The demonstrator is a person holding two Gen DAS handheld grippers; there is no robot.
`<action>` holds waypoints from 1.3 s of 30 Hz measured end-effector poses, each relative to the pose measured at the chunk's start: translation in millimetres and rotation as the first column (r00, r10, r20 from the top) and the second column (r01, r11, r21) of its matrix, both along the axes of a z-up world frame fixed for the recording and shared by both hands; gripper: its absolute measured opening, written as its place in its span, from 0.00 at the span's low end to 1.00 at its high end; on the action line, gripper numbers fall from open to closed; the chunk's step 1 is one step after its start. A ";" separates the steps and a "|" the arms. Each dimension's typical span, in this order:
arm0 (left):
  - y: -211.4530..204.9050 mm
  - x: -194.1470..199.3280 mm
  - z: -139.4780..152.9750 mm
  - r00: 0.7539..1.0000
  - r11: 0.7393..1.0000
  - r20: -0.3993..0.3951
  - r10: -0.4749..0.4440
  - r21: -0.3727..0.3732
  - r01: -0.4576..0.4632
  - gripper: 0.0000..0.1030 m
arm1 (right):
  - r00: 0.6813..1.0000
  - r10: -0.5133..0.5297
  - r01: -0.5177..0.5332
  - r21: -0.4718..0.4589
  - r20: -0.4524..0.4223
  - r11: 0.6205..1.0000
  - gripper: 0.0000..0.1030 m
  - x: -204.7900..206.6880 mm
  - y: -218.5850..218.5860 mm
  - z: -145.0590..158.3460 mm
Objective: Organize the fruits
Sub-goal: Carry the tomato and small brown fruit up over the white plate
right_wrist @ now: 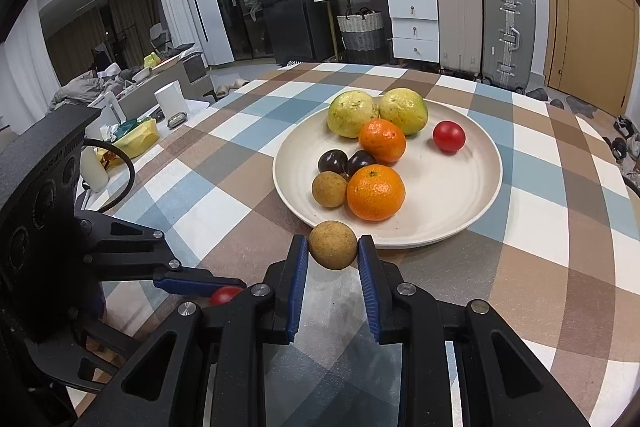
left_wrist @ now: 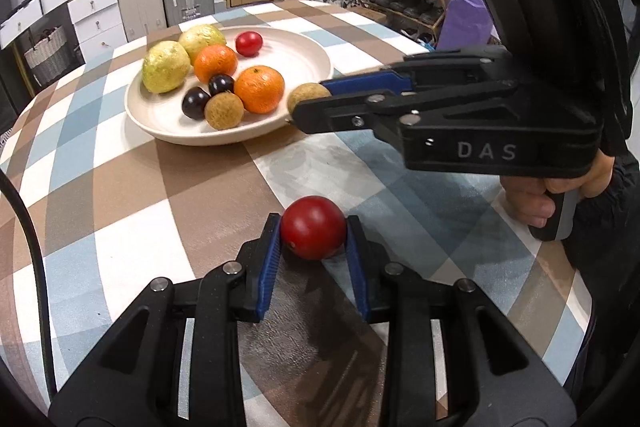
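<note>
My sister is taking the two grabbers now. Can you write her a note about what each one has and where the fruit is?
Left gripper: shut on a red tomato, over the checked tablecloth, short of the plate.
Right gripper: shut on a brown longan, right at the plate's near rim.
Done: the plate holds two yellow-green fruits, two oranges, two dark plums, one longan and one tomato.
Left: probably set the held longan by the longan on the plate and the held tomato by the other tomato.
</note>
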State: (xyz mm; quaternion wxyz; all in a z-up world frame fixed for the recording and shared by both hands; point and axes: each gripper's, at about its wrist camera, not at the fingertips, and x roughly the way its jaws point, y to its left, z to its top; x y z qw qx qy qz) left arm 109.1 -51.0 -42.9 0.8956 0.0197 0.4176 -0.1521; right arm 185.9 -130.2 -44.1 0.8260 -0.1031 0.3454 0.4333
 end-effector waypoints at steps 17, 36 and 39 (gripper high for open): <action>33.6 6.9 32.4 0.975 0.985 0.148 0.168 -0.064 -0.160 0.28 | 0.992 -0.122 0.116 0.144 0.029 0.983 0.25 11.6 -27.4 20.6; 51.5 62.8 40.4 0.941 0.961 0.197 0.275 -0.070 -0.267 0.28 | 0.977 -0.213 0.207 0.158 0.022 0.966 0.25 22.4 -38.5 19.8; 57.0 69.8 39.3 0.938 0.956 0.186 0.293 -0.091 -0.280 0.28 | 0.975 -0.222 0.217 0.155 0.021 0.964 0.25 22.9 -38.8 19.2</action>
